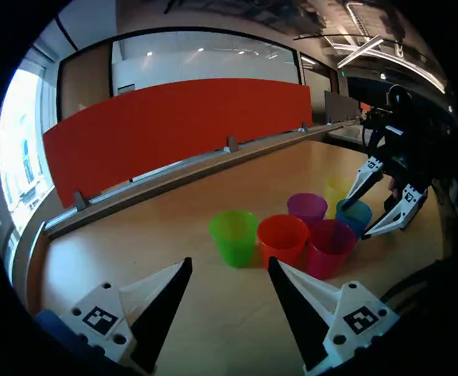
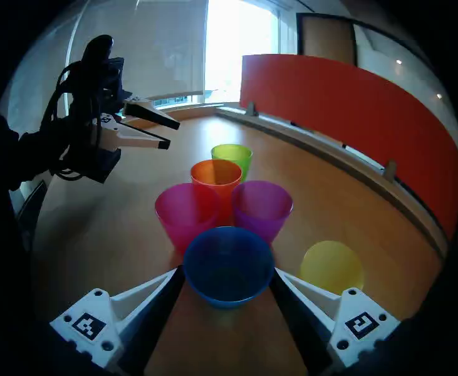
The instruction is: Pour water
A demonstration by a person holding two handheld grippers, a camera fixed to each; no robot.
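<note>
while the left claw is open and empty, the right claw sits around the blue cup at 6 o'clock, squeeze unclear.

Cups bunched close: green cup, orange cup, magenta cup, purple cup; no passable gap between them. Blue cup fills right gripper span, contact unclear. Yellow cup just beside, apart. Bare table free beside green cup, before wide-spread left gripper. Red divider walls off far edge.
</note>
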